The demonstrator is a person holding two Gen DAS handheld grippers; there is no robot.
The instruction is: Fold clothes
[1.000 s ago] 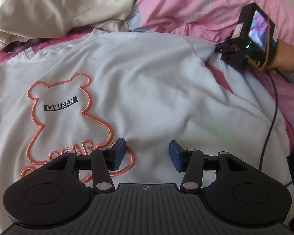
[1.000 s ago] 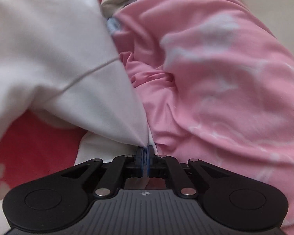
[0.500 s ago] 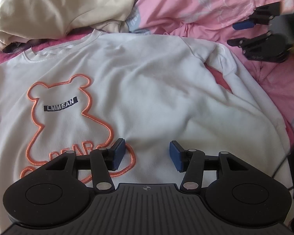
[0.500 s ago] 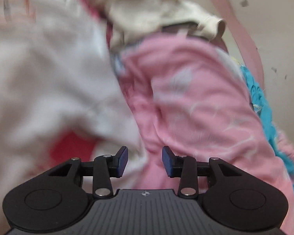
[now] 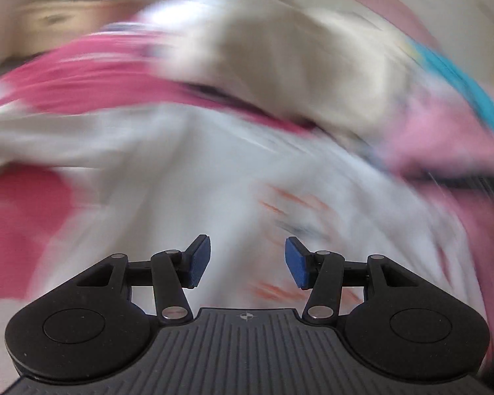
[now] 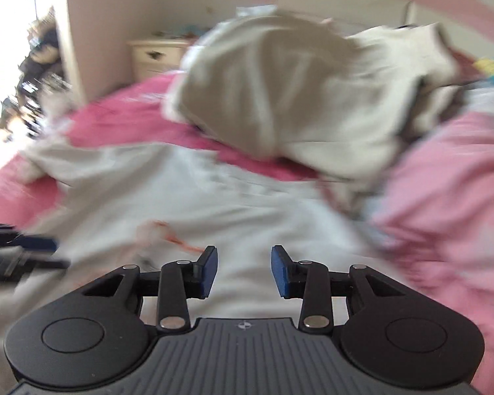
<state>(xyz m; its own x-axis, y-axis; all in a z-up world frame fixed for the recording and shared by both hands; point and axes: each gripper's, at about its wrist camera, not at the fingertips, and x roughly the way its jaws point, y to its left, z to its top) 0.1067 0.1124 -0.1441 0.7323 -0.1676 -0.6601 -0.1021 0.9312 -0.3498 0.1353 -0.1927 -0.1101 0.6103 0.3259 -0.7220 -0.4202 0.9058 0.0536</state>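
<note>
The white sweatshirt [image 5: 181, 181] with an orange bear outline [image 5: 289, 200] lies spread on the bed, blurred by motion in both views. My left gripper [image 5: 247, 247] hangs open over its chest with nothing between the blue pads. My right gripper [image 6: 244, 256] is also open and empty, above the sweatshirt [image 6: 214, 204], close to the orange print [image 6: 174, 240]. At the left edge of the right wrist view the left gripper [image 6: 26, 247] shows as a dark blur with a blue pad.
A heap of cream clothes [image 6: 296, 92] lies behind the sweatshirt on the deep pink sheet [image 6: 131, 115]. A pale pink quilt [image 6: 444, 181] bulges at the right, with turquoise fabric [image 5: 461, 75] beyond. A cream bedside cabinet [image 6: 154, 56] stands by the wall.
The right gripper has let go of the sweatshirt's edge, opened, and lifted to look across the bed. The left gripper, still open, has swung leftward over the sweatshirt; both views are now smeared.
</note>
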